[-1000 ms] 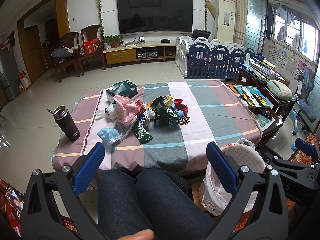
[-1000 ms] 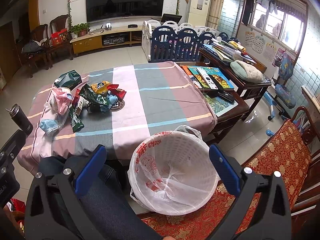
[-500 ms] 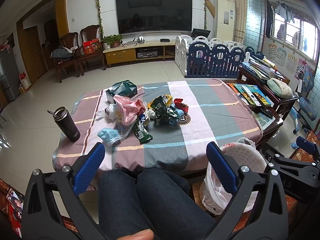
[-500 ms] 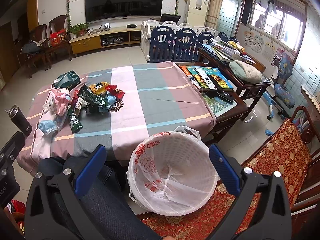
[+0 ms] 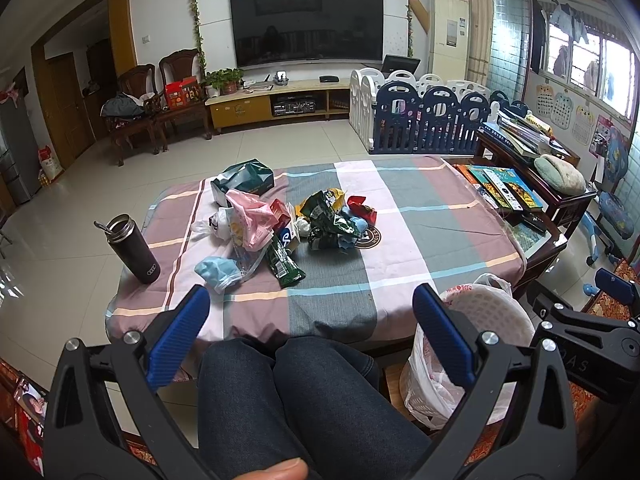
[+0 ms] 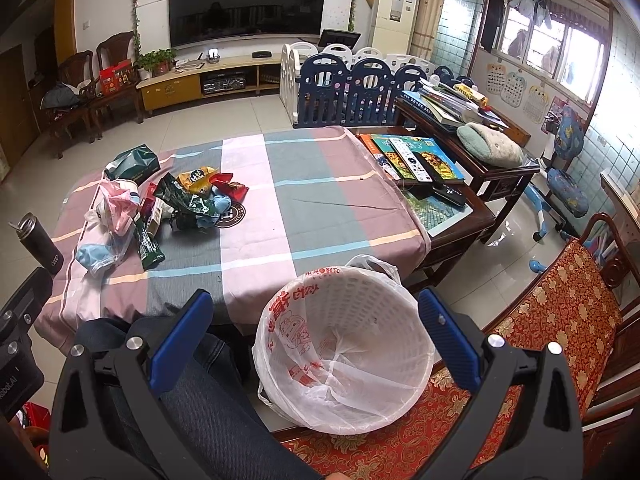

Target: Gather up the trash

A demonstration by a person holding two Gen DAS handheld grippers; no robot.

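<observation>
So we are at the very start of the job: nothing is picked up yet. Our left tool point(image 5: 306, 326) hangs over our knees at the near edge of the counter point(image 5: 420, 216), its blue fingers spread wide with nothing between them. Our right tool point(image 6: 314, 330) is just as wide apart and empty, poised over the lined waste basket point(image 6: 348, 344), which stands on the floor at the near right corner of the counter and looks empty.

The trash pile point(image 5: 296, 220) lies on the left half of the checked cloth, well apart from both tools: a pink plastic bag point(image 5: 250, 218), green snack wrappers point(image 5: 286, 264), a red packet point(image 5: 362, 208) and a crumpled blue mask point(image 5: 216, 272) nearest to us. A dark flask point(image 5: 136, 250) stands at the far left of the cloth; we judge it is no trash and should stay.

Next, we think, the left tool must reach forward and left to the nearest piece, likely the mask or the long green wrapper, close on a loose fold, and carry it right to the basket.
</observation>
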